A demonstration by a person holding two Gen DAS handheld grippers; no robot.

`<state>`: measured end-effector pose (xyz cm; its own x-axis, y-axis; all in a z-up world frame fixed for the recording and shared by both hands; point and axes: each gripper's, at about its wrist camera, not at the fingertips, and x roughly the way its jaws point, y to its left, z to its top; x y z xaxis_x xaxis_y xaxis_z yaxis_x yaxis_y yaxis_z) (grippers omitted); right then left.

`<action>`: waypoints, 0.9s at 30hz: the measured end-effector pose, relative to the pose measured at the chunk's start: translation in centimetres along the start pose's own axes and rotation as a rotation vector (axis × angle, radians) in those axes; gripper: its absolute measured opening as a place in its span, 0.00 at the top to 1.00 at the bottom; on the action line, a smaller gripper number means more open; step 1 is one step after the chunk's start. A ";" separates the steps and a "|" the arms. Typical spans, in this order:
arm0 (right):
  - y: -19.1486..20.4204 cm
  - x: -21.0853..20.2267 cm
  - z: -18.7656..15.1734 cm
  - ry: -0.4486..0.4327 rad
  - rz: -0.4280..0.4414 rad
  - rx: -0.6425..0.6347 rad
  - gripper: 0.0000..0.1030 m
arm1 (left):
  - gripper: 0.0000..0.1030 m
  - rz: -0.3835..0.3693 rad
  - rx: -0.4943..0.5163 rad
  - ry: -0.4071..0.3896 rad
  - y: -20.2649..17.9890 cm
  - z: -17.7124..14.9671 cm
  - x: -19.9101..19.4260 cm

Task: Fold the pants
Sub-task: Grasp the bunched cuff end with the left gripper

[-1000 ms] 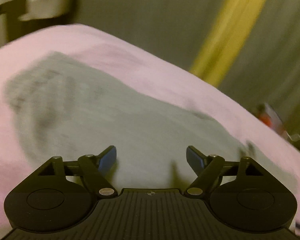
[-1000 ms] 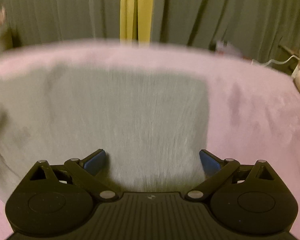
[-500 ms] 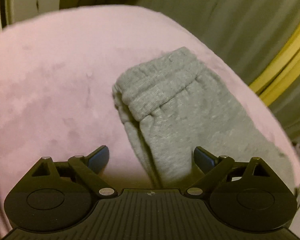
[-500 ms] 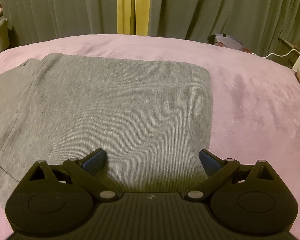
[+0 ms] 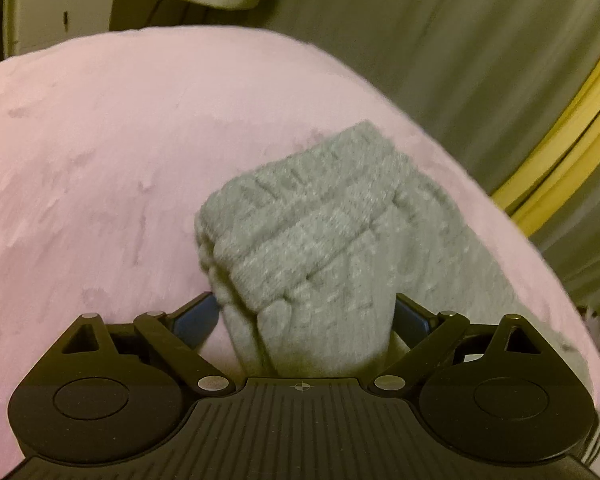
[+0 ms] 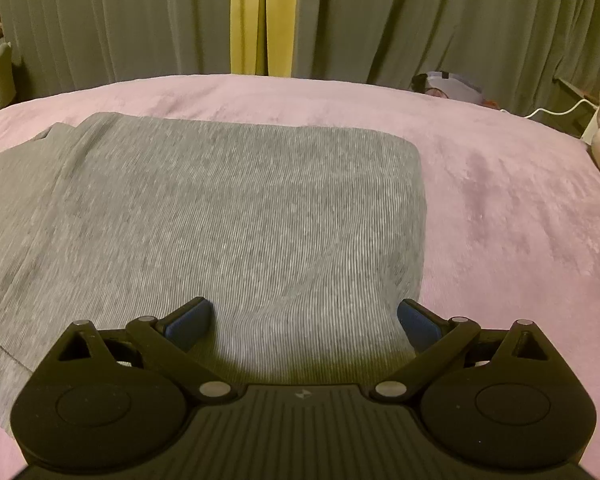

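On the pink bed (image 6: 520,200), grey pants (image 6: 228,216) spread flat, long axis running left to right across the right wrist view, the squared-off end toward the right and the rest trailing off past the left edge. Seen from the left wrist, the same pants (image 5: 340,240) narrowing to a bunched, ribbed cuff (image 5: 300,216), that end pointing away and to the left, the leg stretching back toward the lower right.

Left gripper (image 5: 306,316) low over the cuff end, jaws spread wide, blue pads on either side of the bunched fabric: left pad just touching or just beside the cloth edge, right pad pressed against or partly tucked behind the fold, cannot tell which. Nothing clamped.

Right gripper (image 6: 304,320) hovering at the near right corner of the pants, jaws likewise wide apart, left pad over the grey fabric, right pad at the garment's right edge where cloth meets bedcover. Fabric between the pads slightly rippled, not pinched.

Behind the bed, grey-green curtains (image 6: 420,20) with a yellow strip (image 6: 260,16) at the gap.
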<state>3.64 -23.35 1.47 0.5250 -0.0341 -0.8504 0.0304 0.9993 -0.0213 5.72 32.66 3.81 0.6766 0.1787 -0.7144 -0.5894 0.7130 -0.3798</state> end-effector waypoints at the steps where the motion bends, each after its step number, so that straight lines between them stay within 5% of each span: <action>1: 0.0 0.0 0.0 -0.002 0.000 0.001 0.03 | 0.13 -0.011 -0.018 -0.013 0.4 0.0 -0.1; 9: -0.2 0.0 -0.2 -0.010 0.003 0.004 0.03 | 0.43 -0.179 -0.171 -0.041 3.9 -0.2 0.0; 12: -0.2 0.0 -0.2 -0.010 0.004 0.005 0.03 | 0.40 -0.193 -0.202 -0.028 4.4 -0.1 0.5; 17: -0.2 0.0 -0.2 -0.011 0.004 0.005 0.03 | 0.17 -0.230 -0.245 -0.033 4.7 -0.1 1.1; 21: -0.2 0.0 -0.2 -0.011 0.004 0.005 0.03 | 0.08 -0.277 -0.281 -0.036 4.7 0.0 2.0; 25: -0.2 0.0 -0.2 -0.011 0.004 0.005 0.03 | 0.09 -0.308 -0.325 -0.037 5.0 0.4 2.7; 27: -0.2 0.0 -0.2 -0.011 0.004 0.005 0.03 | 0.25 -0.269 -0.319 -0.055 5.1 0.5 2.9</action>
<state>3.44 -23.57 1.33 0.5345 -0.0304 -0.8446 0.0328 0.9993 -0.0152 4.91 37.15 0.11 0.8424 0.0569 -0.5358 -0.4899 0.4952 -0.7175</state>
